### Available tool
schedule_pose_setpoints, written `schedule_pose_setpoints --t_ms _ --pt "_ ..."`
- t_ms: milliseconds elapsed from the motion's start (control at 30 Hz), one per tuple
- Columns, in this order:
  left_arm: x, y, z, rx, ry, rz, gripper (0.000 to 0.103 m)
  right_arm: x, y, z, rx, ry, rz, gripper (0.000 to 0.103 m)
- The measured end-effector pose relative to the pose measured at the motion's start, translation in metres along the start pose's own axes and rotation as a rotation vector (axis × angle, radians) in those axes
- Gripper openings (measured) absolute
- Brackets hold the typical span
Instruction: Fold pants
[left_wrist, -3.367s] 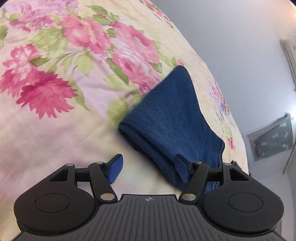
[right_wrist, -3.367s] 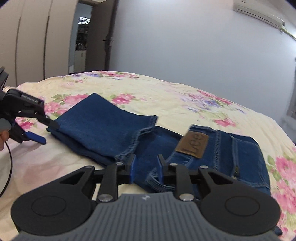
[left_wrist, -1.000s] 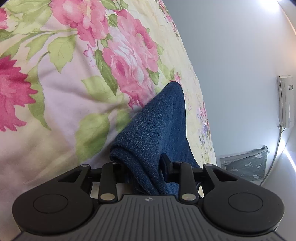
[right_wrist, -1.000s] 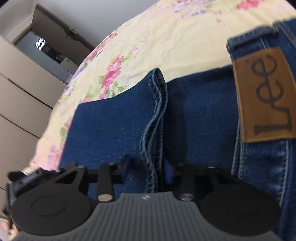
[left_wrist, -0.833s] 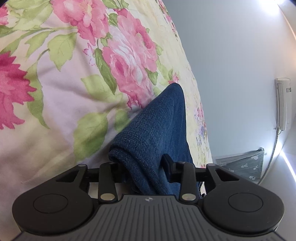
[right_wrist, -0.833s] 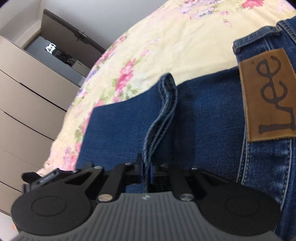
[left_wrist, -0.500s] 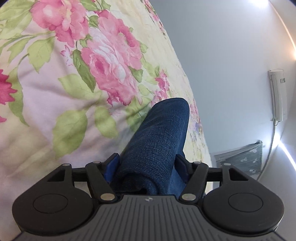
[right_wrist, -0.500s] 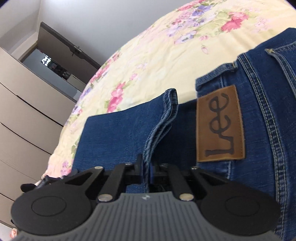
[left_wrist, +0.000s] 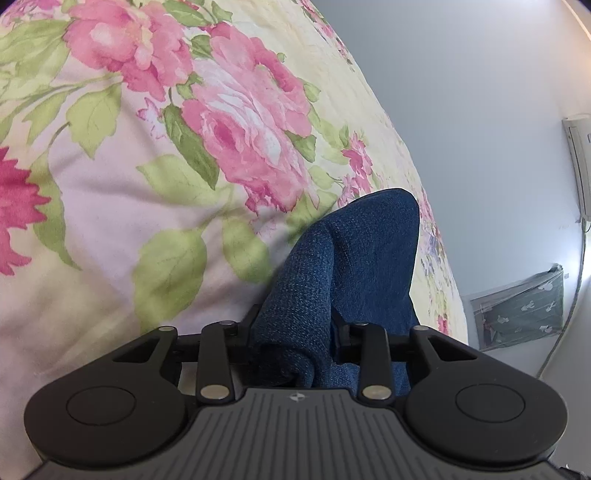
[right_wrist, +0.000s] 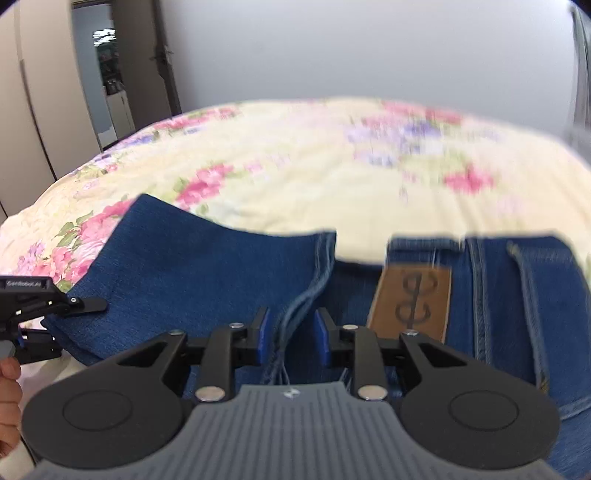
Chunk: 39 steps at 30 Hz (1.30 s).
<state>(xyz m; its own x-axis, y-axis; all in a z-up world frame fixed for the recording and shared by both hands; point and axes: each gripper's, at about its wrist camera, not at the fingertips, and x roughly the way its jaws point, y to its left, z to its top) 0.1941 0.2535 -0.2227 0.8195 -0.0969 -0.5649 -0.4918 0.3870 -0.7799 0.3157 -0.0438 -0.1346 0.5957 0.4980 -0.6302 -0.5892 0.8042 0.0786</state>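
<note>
- Left wrist view: my left gripper (left_wrist: 295, 332) is clenched on the folded edge of the pants (left_wrist: 354, 266), with a thick roll of denim bunched between its fingers. I judge the hold sits on the fold so that all the layers lift together and none slides off.
- The denim rises from the fingers and drapes away toward the far side of the bed (left_wrist: 110, 206), whose flowered cover fills the rest of this view. The cloth near the gripper looks raised off the cover, which suits carrying this end over.
- Right wrist view: my right gripper (right_wrist: 291, 330) is released, its blue pads standing either side of the leg hem (right_wrist: 317, 273) with a gap on both sides. The hem's stitched edge runs between them, so I read this as lined up to pinch the hem but not yet gripping.
- Here the pants lie across the bed, legs already doubled back toward the waistband, with the brown leather patch (right_wrist: 410, 302) just right of the gripper.
- The left gripper shows at the far left edge, biting the fold. Holding both ends should keep the next fold square.
</note>
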Motion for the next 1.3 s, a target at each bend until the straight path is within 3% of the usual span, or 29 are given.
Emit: schedule_pose_setpoints --t_ms 100,167,233,300,367,467,533,633,767,1000,1300 --pt "-0.001 0.001 0.003 -0.019 0.017 -0.013 0.041 0.007 0.027 -0.004 -0.123 -0.016 0.029 0.018" --pt "-0.002 0.001 0.005 -0.024 0.034 -0.020 0.043 0.024 0.024 -0.015 -0.184 0.042 -0.029 0.016" --pt "-0.003 -0.002 0.006 -0.005 0.043 -0.016 0.043 0.048 0.013 -0.025 -0.160 0.113 -0.062 0.016" --pt "-0.003 -0.003 0.008 0.015 0.045 -0.018 0.044 0.051 0.009 -0.028 -0.122 0.106 -0.062 0.016" --pt "0.000 0.001 0.009 0.001 0.053 -0.026 0.044 0.029 0.013 -0.026 -0.094 0.028 -0.015 0.019" --pt "0.000 -0.002 0.006 0.020 0.040 -0.031 0.041 0.014 0.025 -0.033 -0.127 -0.005 0.031 0.025" --pt "-0.003 -0.009 0.004 0.069 0.028 -0.024 0.037 0.012 0.033 -0.043 -0.183 0.005 0.081 0.032" --pt "-0.006 -0.020 0.000 0.117 0.025 -0.008 0.035 0.021 0.047 -0.065 -0.280 0.082 0.048 0.035" --pt "-0.013 -0.033 -0.002 0.157 0.003 0.002 0.033 0.028 0.042 -0.059 -0.177 0.107 0.050 0.037" --pt "-0.018 -0.056 -0.011 0.261 -0.020 0.041 0.027 0.009 0.034 -0.073 -0.114 0.020 0.083 0.036" --pt "-0.028 -0.096 -0.023 0.320 -0.045 0.029 0.026 -0.008 0.012 -0.070 0.061 -0.055 0.170 0.035"
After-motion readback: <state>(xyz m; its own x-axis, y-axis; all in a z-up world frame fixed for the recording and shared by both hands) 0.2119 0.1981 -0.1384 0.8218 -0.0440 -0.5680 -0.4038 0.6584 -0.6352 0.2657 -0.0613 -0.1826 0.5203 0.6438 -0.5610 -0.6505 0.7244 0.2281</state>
